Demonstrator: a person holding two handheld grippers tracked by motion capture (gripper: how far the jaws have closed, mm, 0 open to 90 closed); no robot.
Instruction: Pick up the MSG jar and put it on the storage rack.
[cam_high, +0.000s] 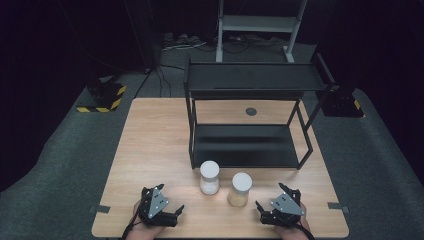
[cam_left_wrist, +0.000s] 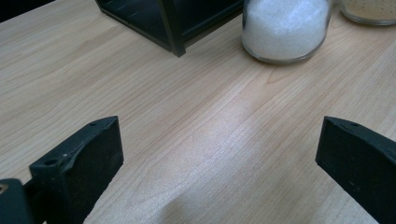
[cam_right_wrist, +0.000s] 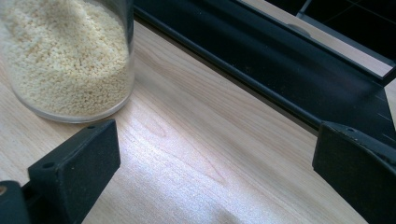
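Two glass jars with white lids stand on the wooden table (cam_high: 150, 150) in front of a black two-tier shelf rack (cam_high: 247, 80). The left jar (cam_high: 209, 177) holds white grains (cam_left_wrist: 285, 28). The right jar (cam_high: 240, 189) holds tan grains (cam_right_wrist: 65, 56). My left gripper (cam_high: 172, 212) rests open near the table's front edge, left of the jars, with nothing between its jaws (cam_left_wrist: 210, 158). My right gripper (cam_high: 267, 210) rests open at the front right, jaws wide, the tan jar just ahead to its left (cam_right_wrist: 215, 158).
The rack's lower tray (cam_high: 245, 145) sits right behind the jars, its corner post (cam_left_wrist: 170, 28) close to the white jar. A small dark disc (cam_high: 251, 111) is set in the table behind the rack. Grey carpet surrounds the table.
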